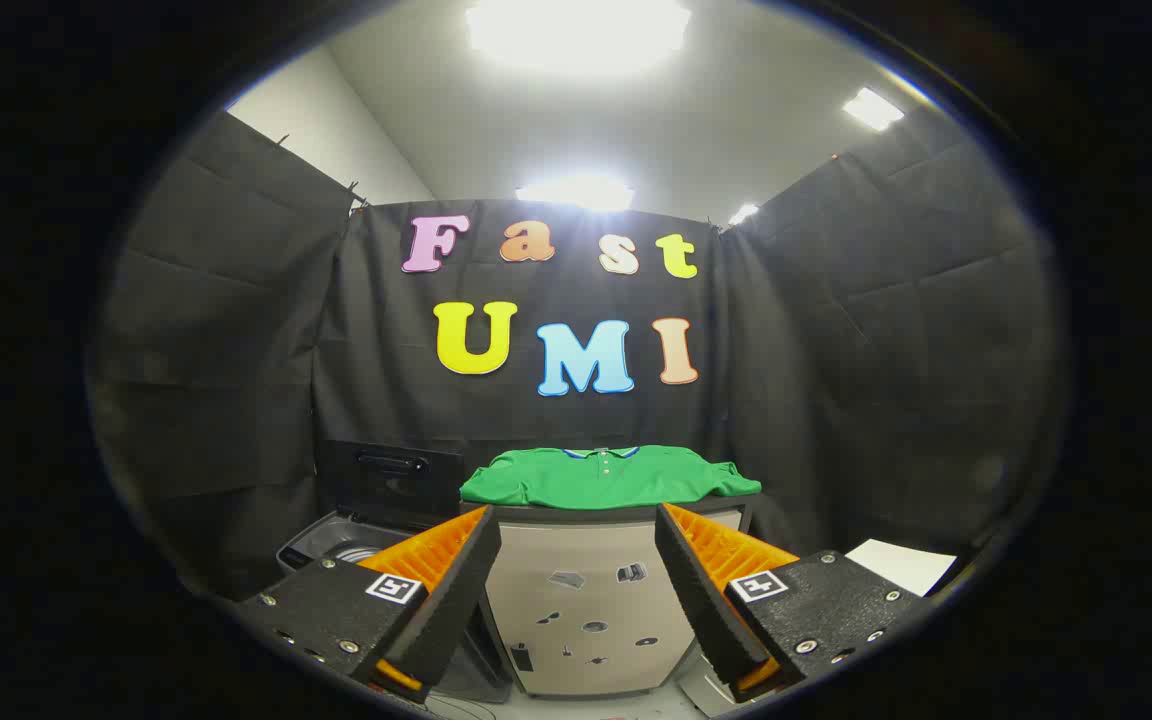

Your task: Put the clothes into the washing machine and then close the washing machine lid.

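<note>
Booth walled in black cloth, ceiling lights glaring overhead, so the scene is bright up top and dim low down. Biggest task item: a pale cabinet (591,610) straight ahead beyond the fingers, its front dotted with small stickers, acting as a raised stand so the garment sits at easy reach. Left of it and lower, the washing machine (336,548), grey tub partly visible past the left finger, with its dark lid (391,482) standing up and open behind the tub; judged left open on purpose so clothes can drop straight in, closing is the last step. On the cabinet top lies the green polo shirt (608,477), spread flat, collar toward the back wall, sleeves hanging a bit over the edges; laid out like that it gives a loose front hem to pinch. A white sheet (901,565) sits low beside the right finger, unclear what it is. The gripper (578,585) is spread wide, nothing between the fingers, aimed at the cabinet front just under the shirt and well apart from it. Task reads as not started: shirt untouched, lid up. Next move likely calls for rising and going forward to the shirt's near edge; risk is grabbing one layer and dragging it.
</note>
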`<state>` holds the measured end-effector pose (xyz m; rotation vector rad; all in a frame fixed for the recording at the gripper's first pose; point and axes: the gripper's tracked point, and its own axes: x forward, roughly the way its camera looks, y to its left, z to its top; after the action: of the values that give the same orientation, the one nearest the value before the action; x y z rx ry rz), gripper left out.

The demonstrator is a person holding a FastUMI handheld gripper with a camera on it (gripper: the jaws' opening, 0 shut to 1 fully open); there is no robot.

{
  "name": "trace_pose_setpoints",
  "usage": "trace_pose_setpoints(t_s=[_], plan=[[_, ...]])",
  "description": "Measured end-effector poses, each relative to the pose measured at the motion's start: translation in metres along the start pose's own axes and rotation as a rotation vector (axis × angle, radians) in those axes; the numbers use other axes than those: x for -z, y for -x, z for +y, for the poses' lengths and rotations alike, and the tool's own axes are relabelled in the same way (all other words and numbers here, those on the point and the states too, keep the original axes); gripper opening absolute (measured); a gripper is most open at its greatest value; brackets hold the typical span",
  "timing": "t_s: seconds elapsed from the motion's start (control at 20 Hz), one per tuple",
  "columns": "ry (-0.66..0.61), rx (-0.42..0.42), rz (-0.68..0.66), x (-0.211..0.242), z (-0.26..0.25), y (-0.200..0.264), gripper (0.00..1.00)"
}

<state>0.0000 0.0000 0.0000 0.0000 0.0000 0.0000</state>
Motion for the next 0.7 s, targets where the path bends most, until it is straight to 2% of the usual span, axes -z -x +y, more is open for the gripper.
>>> trace_pose_setpoints(t_s=[0.7], plan=[[-0.016, -0.003, 0.007, 0.0012, -0.001, 0.0022, 0.96]])
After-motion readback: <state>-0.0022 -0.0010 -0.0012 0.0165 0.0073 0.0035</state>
